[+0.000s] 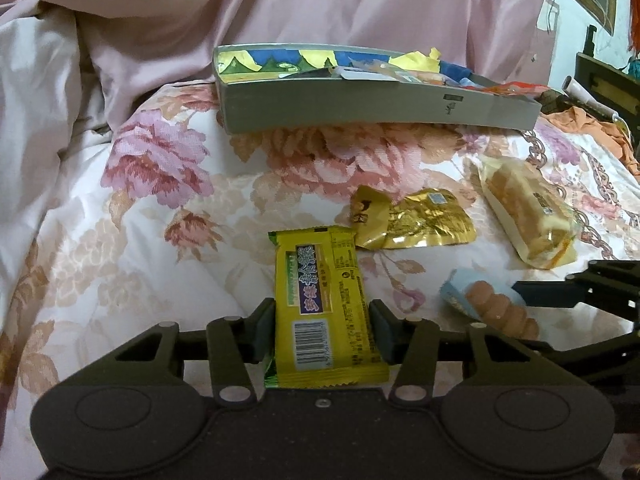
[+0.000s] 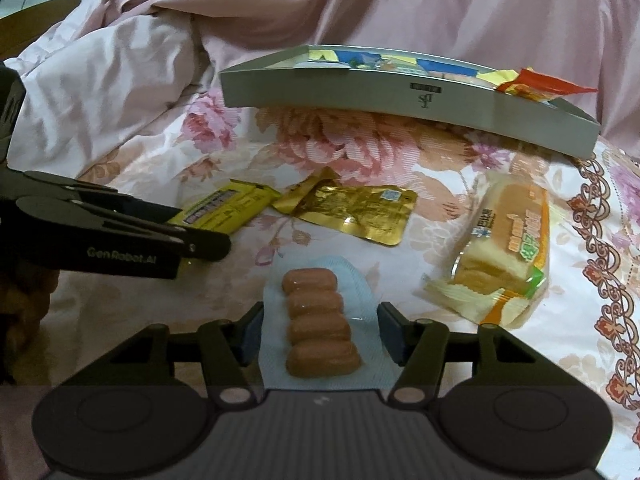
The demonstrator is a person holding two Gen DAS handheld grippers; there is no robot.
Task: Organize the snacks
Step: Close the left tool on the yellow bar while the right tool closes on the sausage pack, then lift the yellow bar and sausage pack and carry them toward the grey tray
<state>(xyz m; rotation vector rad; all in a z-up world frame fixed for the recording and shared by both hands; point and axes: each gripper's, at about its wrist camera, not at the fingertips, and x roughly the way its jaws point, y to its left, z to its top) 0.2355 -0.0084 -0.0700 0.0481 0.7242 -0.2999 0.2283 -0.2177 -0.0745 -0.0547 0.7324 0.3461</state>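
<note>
A yellow snack bar (image 1: 320, 264) lies lengthwise between the fingers of my left gripper (image 1: 322, 314), which is shut on its sides just above the floral bedspread. My right gripper (image 2: 320, 318) is shut on a pale blue pack of small sausages (image 2: 318, 320), its pads touching both edges. The right wrist view shows the left gripper (image 2: 192, 232) from the side with the yellow bar (image 2: 228, 206) in it. A shallow grey box (image 1: 380, 108) (image 2: 400, 100) at the back holds several snacks.
A gold foil pouch (image 1: 420, 224) (image 2: 356, 212) and a wrapped bread slice pack (image 1: 528, 212) (image 2: 508, 252) lie on the bedspread between the grippers and the box. A bunched pink quilt (image 1: 120, 40) rises behind and to the left. Orange cloth (image 1: 600, 128) sits at far right.
</note>
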